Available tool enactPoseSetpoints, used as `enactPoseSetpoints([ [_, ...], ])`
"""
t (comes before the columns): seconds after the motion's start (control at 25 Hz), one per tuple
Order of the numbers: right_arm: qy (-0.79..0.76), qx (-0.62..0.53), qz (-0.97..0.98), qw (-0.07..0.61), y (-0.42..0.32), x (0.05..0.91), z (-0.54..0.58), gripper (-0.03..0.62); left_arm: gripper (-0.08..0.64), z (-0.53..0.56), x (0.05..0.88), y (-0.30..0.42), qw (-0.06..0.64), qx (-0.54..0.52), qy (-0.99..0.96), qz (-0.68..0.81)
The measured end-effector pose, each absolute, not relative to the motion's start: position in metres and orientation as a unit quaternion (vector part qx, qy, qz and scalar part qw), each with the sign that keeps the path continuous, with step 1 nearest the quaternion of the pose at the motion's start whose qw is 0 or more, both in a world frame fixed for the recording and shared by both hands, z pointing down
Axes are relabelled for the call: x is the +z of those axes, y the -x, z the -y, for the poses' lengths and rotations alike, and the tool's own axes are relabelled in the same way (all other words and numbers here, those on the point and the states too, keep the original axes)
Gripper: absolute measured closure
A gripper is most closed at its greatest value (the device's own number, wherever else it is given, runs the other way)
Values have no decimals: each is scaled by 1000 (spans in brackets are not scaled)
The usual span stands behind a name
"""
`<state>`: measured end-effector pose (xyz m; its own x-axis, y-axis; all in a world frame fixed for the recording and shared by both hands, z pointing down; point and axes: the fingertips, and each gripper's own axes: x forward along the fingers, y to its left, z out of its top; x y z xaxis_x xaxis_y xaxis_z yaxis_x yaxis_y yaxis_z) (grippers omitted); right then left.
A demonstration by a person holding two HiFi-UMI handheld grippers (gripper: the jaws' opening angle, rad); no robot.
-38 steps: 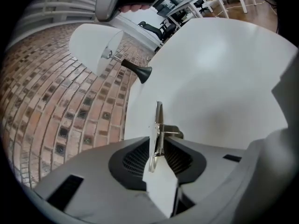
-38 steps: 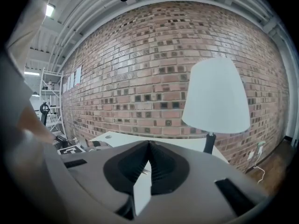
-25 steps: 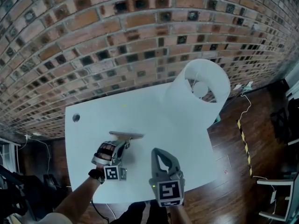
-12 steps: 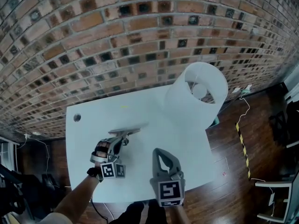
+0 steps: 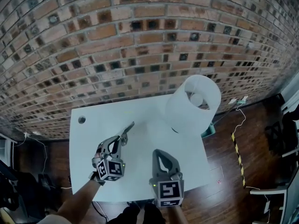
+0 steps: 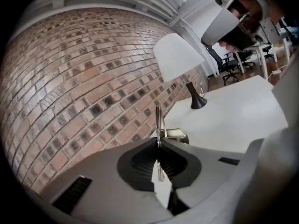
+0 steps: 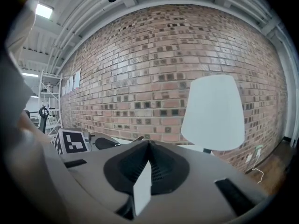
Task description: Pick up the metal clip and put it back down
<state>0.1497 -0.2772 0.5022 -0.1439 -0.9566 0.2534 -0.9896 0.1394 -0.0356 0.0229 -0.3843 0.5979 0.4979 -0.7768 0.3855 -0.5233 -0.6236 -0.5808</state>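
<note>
The metal clip [image 5: 128, 128] is a thin silver strip, raised off the white table [image 5: 93, 125] and tilted toward the wall. My left gripper [image 5: 121, 139] is shut on its lower end. In the left gripper view the clip [image 6: 159, 122] stands up edge-on from between the closed jaws of the left gripper [image 6: 158, 146], with a small folded tab at its base. My right gripper [image 5: 160, 151] hovers near the table's front edge, to the right of the left one, shut with nothing in it. The right gripper [image 7: 148, 143] shows its jaws pressed together.
A white lamp [image 5: 194, 104] stands at the table's back right corner, its dark base [image 6: 196, 101] on the tabletop. A round hole [image 5: 81, 120] sits near the back left corner. A brick wall runs behind. Cables and striped tape [image 5: 237, 157] lie on the wooden floor to the right.
The clip lay flat and crosswise on the table a second ago. The left gripper has lifted it, and it now points up and away. The right gripper has stayed put.
</note>
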Motion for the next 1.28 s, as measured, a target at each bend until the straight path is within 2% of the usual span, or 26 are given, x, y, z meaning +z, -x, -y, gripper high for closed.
enactPoseSetpoints([
  [0.24,-642,81,759,79,-136,473,272,607,529,367,570,-14,146,-280,863,-394],
  [0.56,-638,62,765,61,-129,439,266,607,529,337,516,-8,51,-168,902,-395],
  [1.28,-615,27,786,51,-99,412,269,607,529,312,446,23,2,-55,914,-401],
])
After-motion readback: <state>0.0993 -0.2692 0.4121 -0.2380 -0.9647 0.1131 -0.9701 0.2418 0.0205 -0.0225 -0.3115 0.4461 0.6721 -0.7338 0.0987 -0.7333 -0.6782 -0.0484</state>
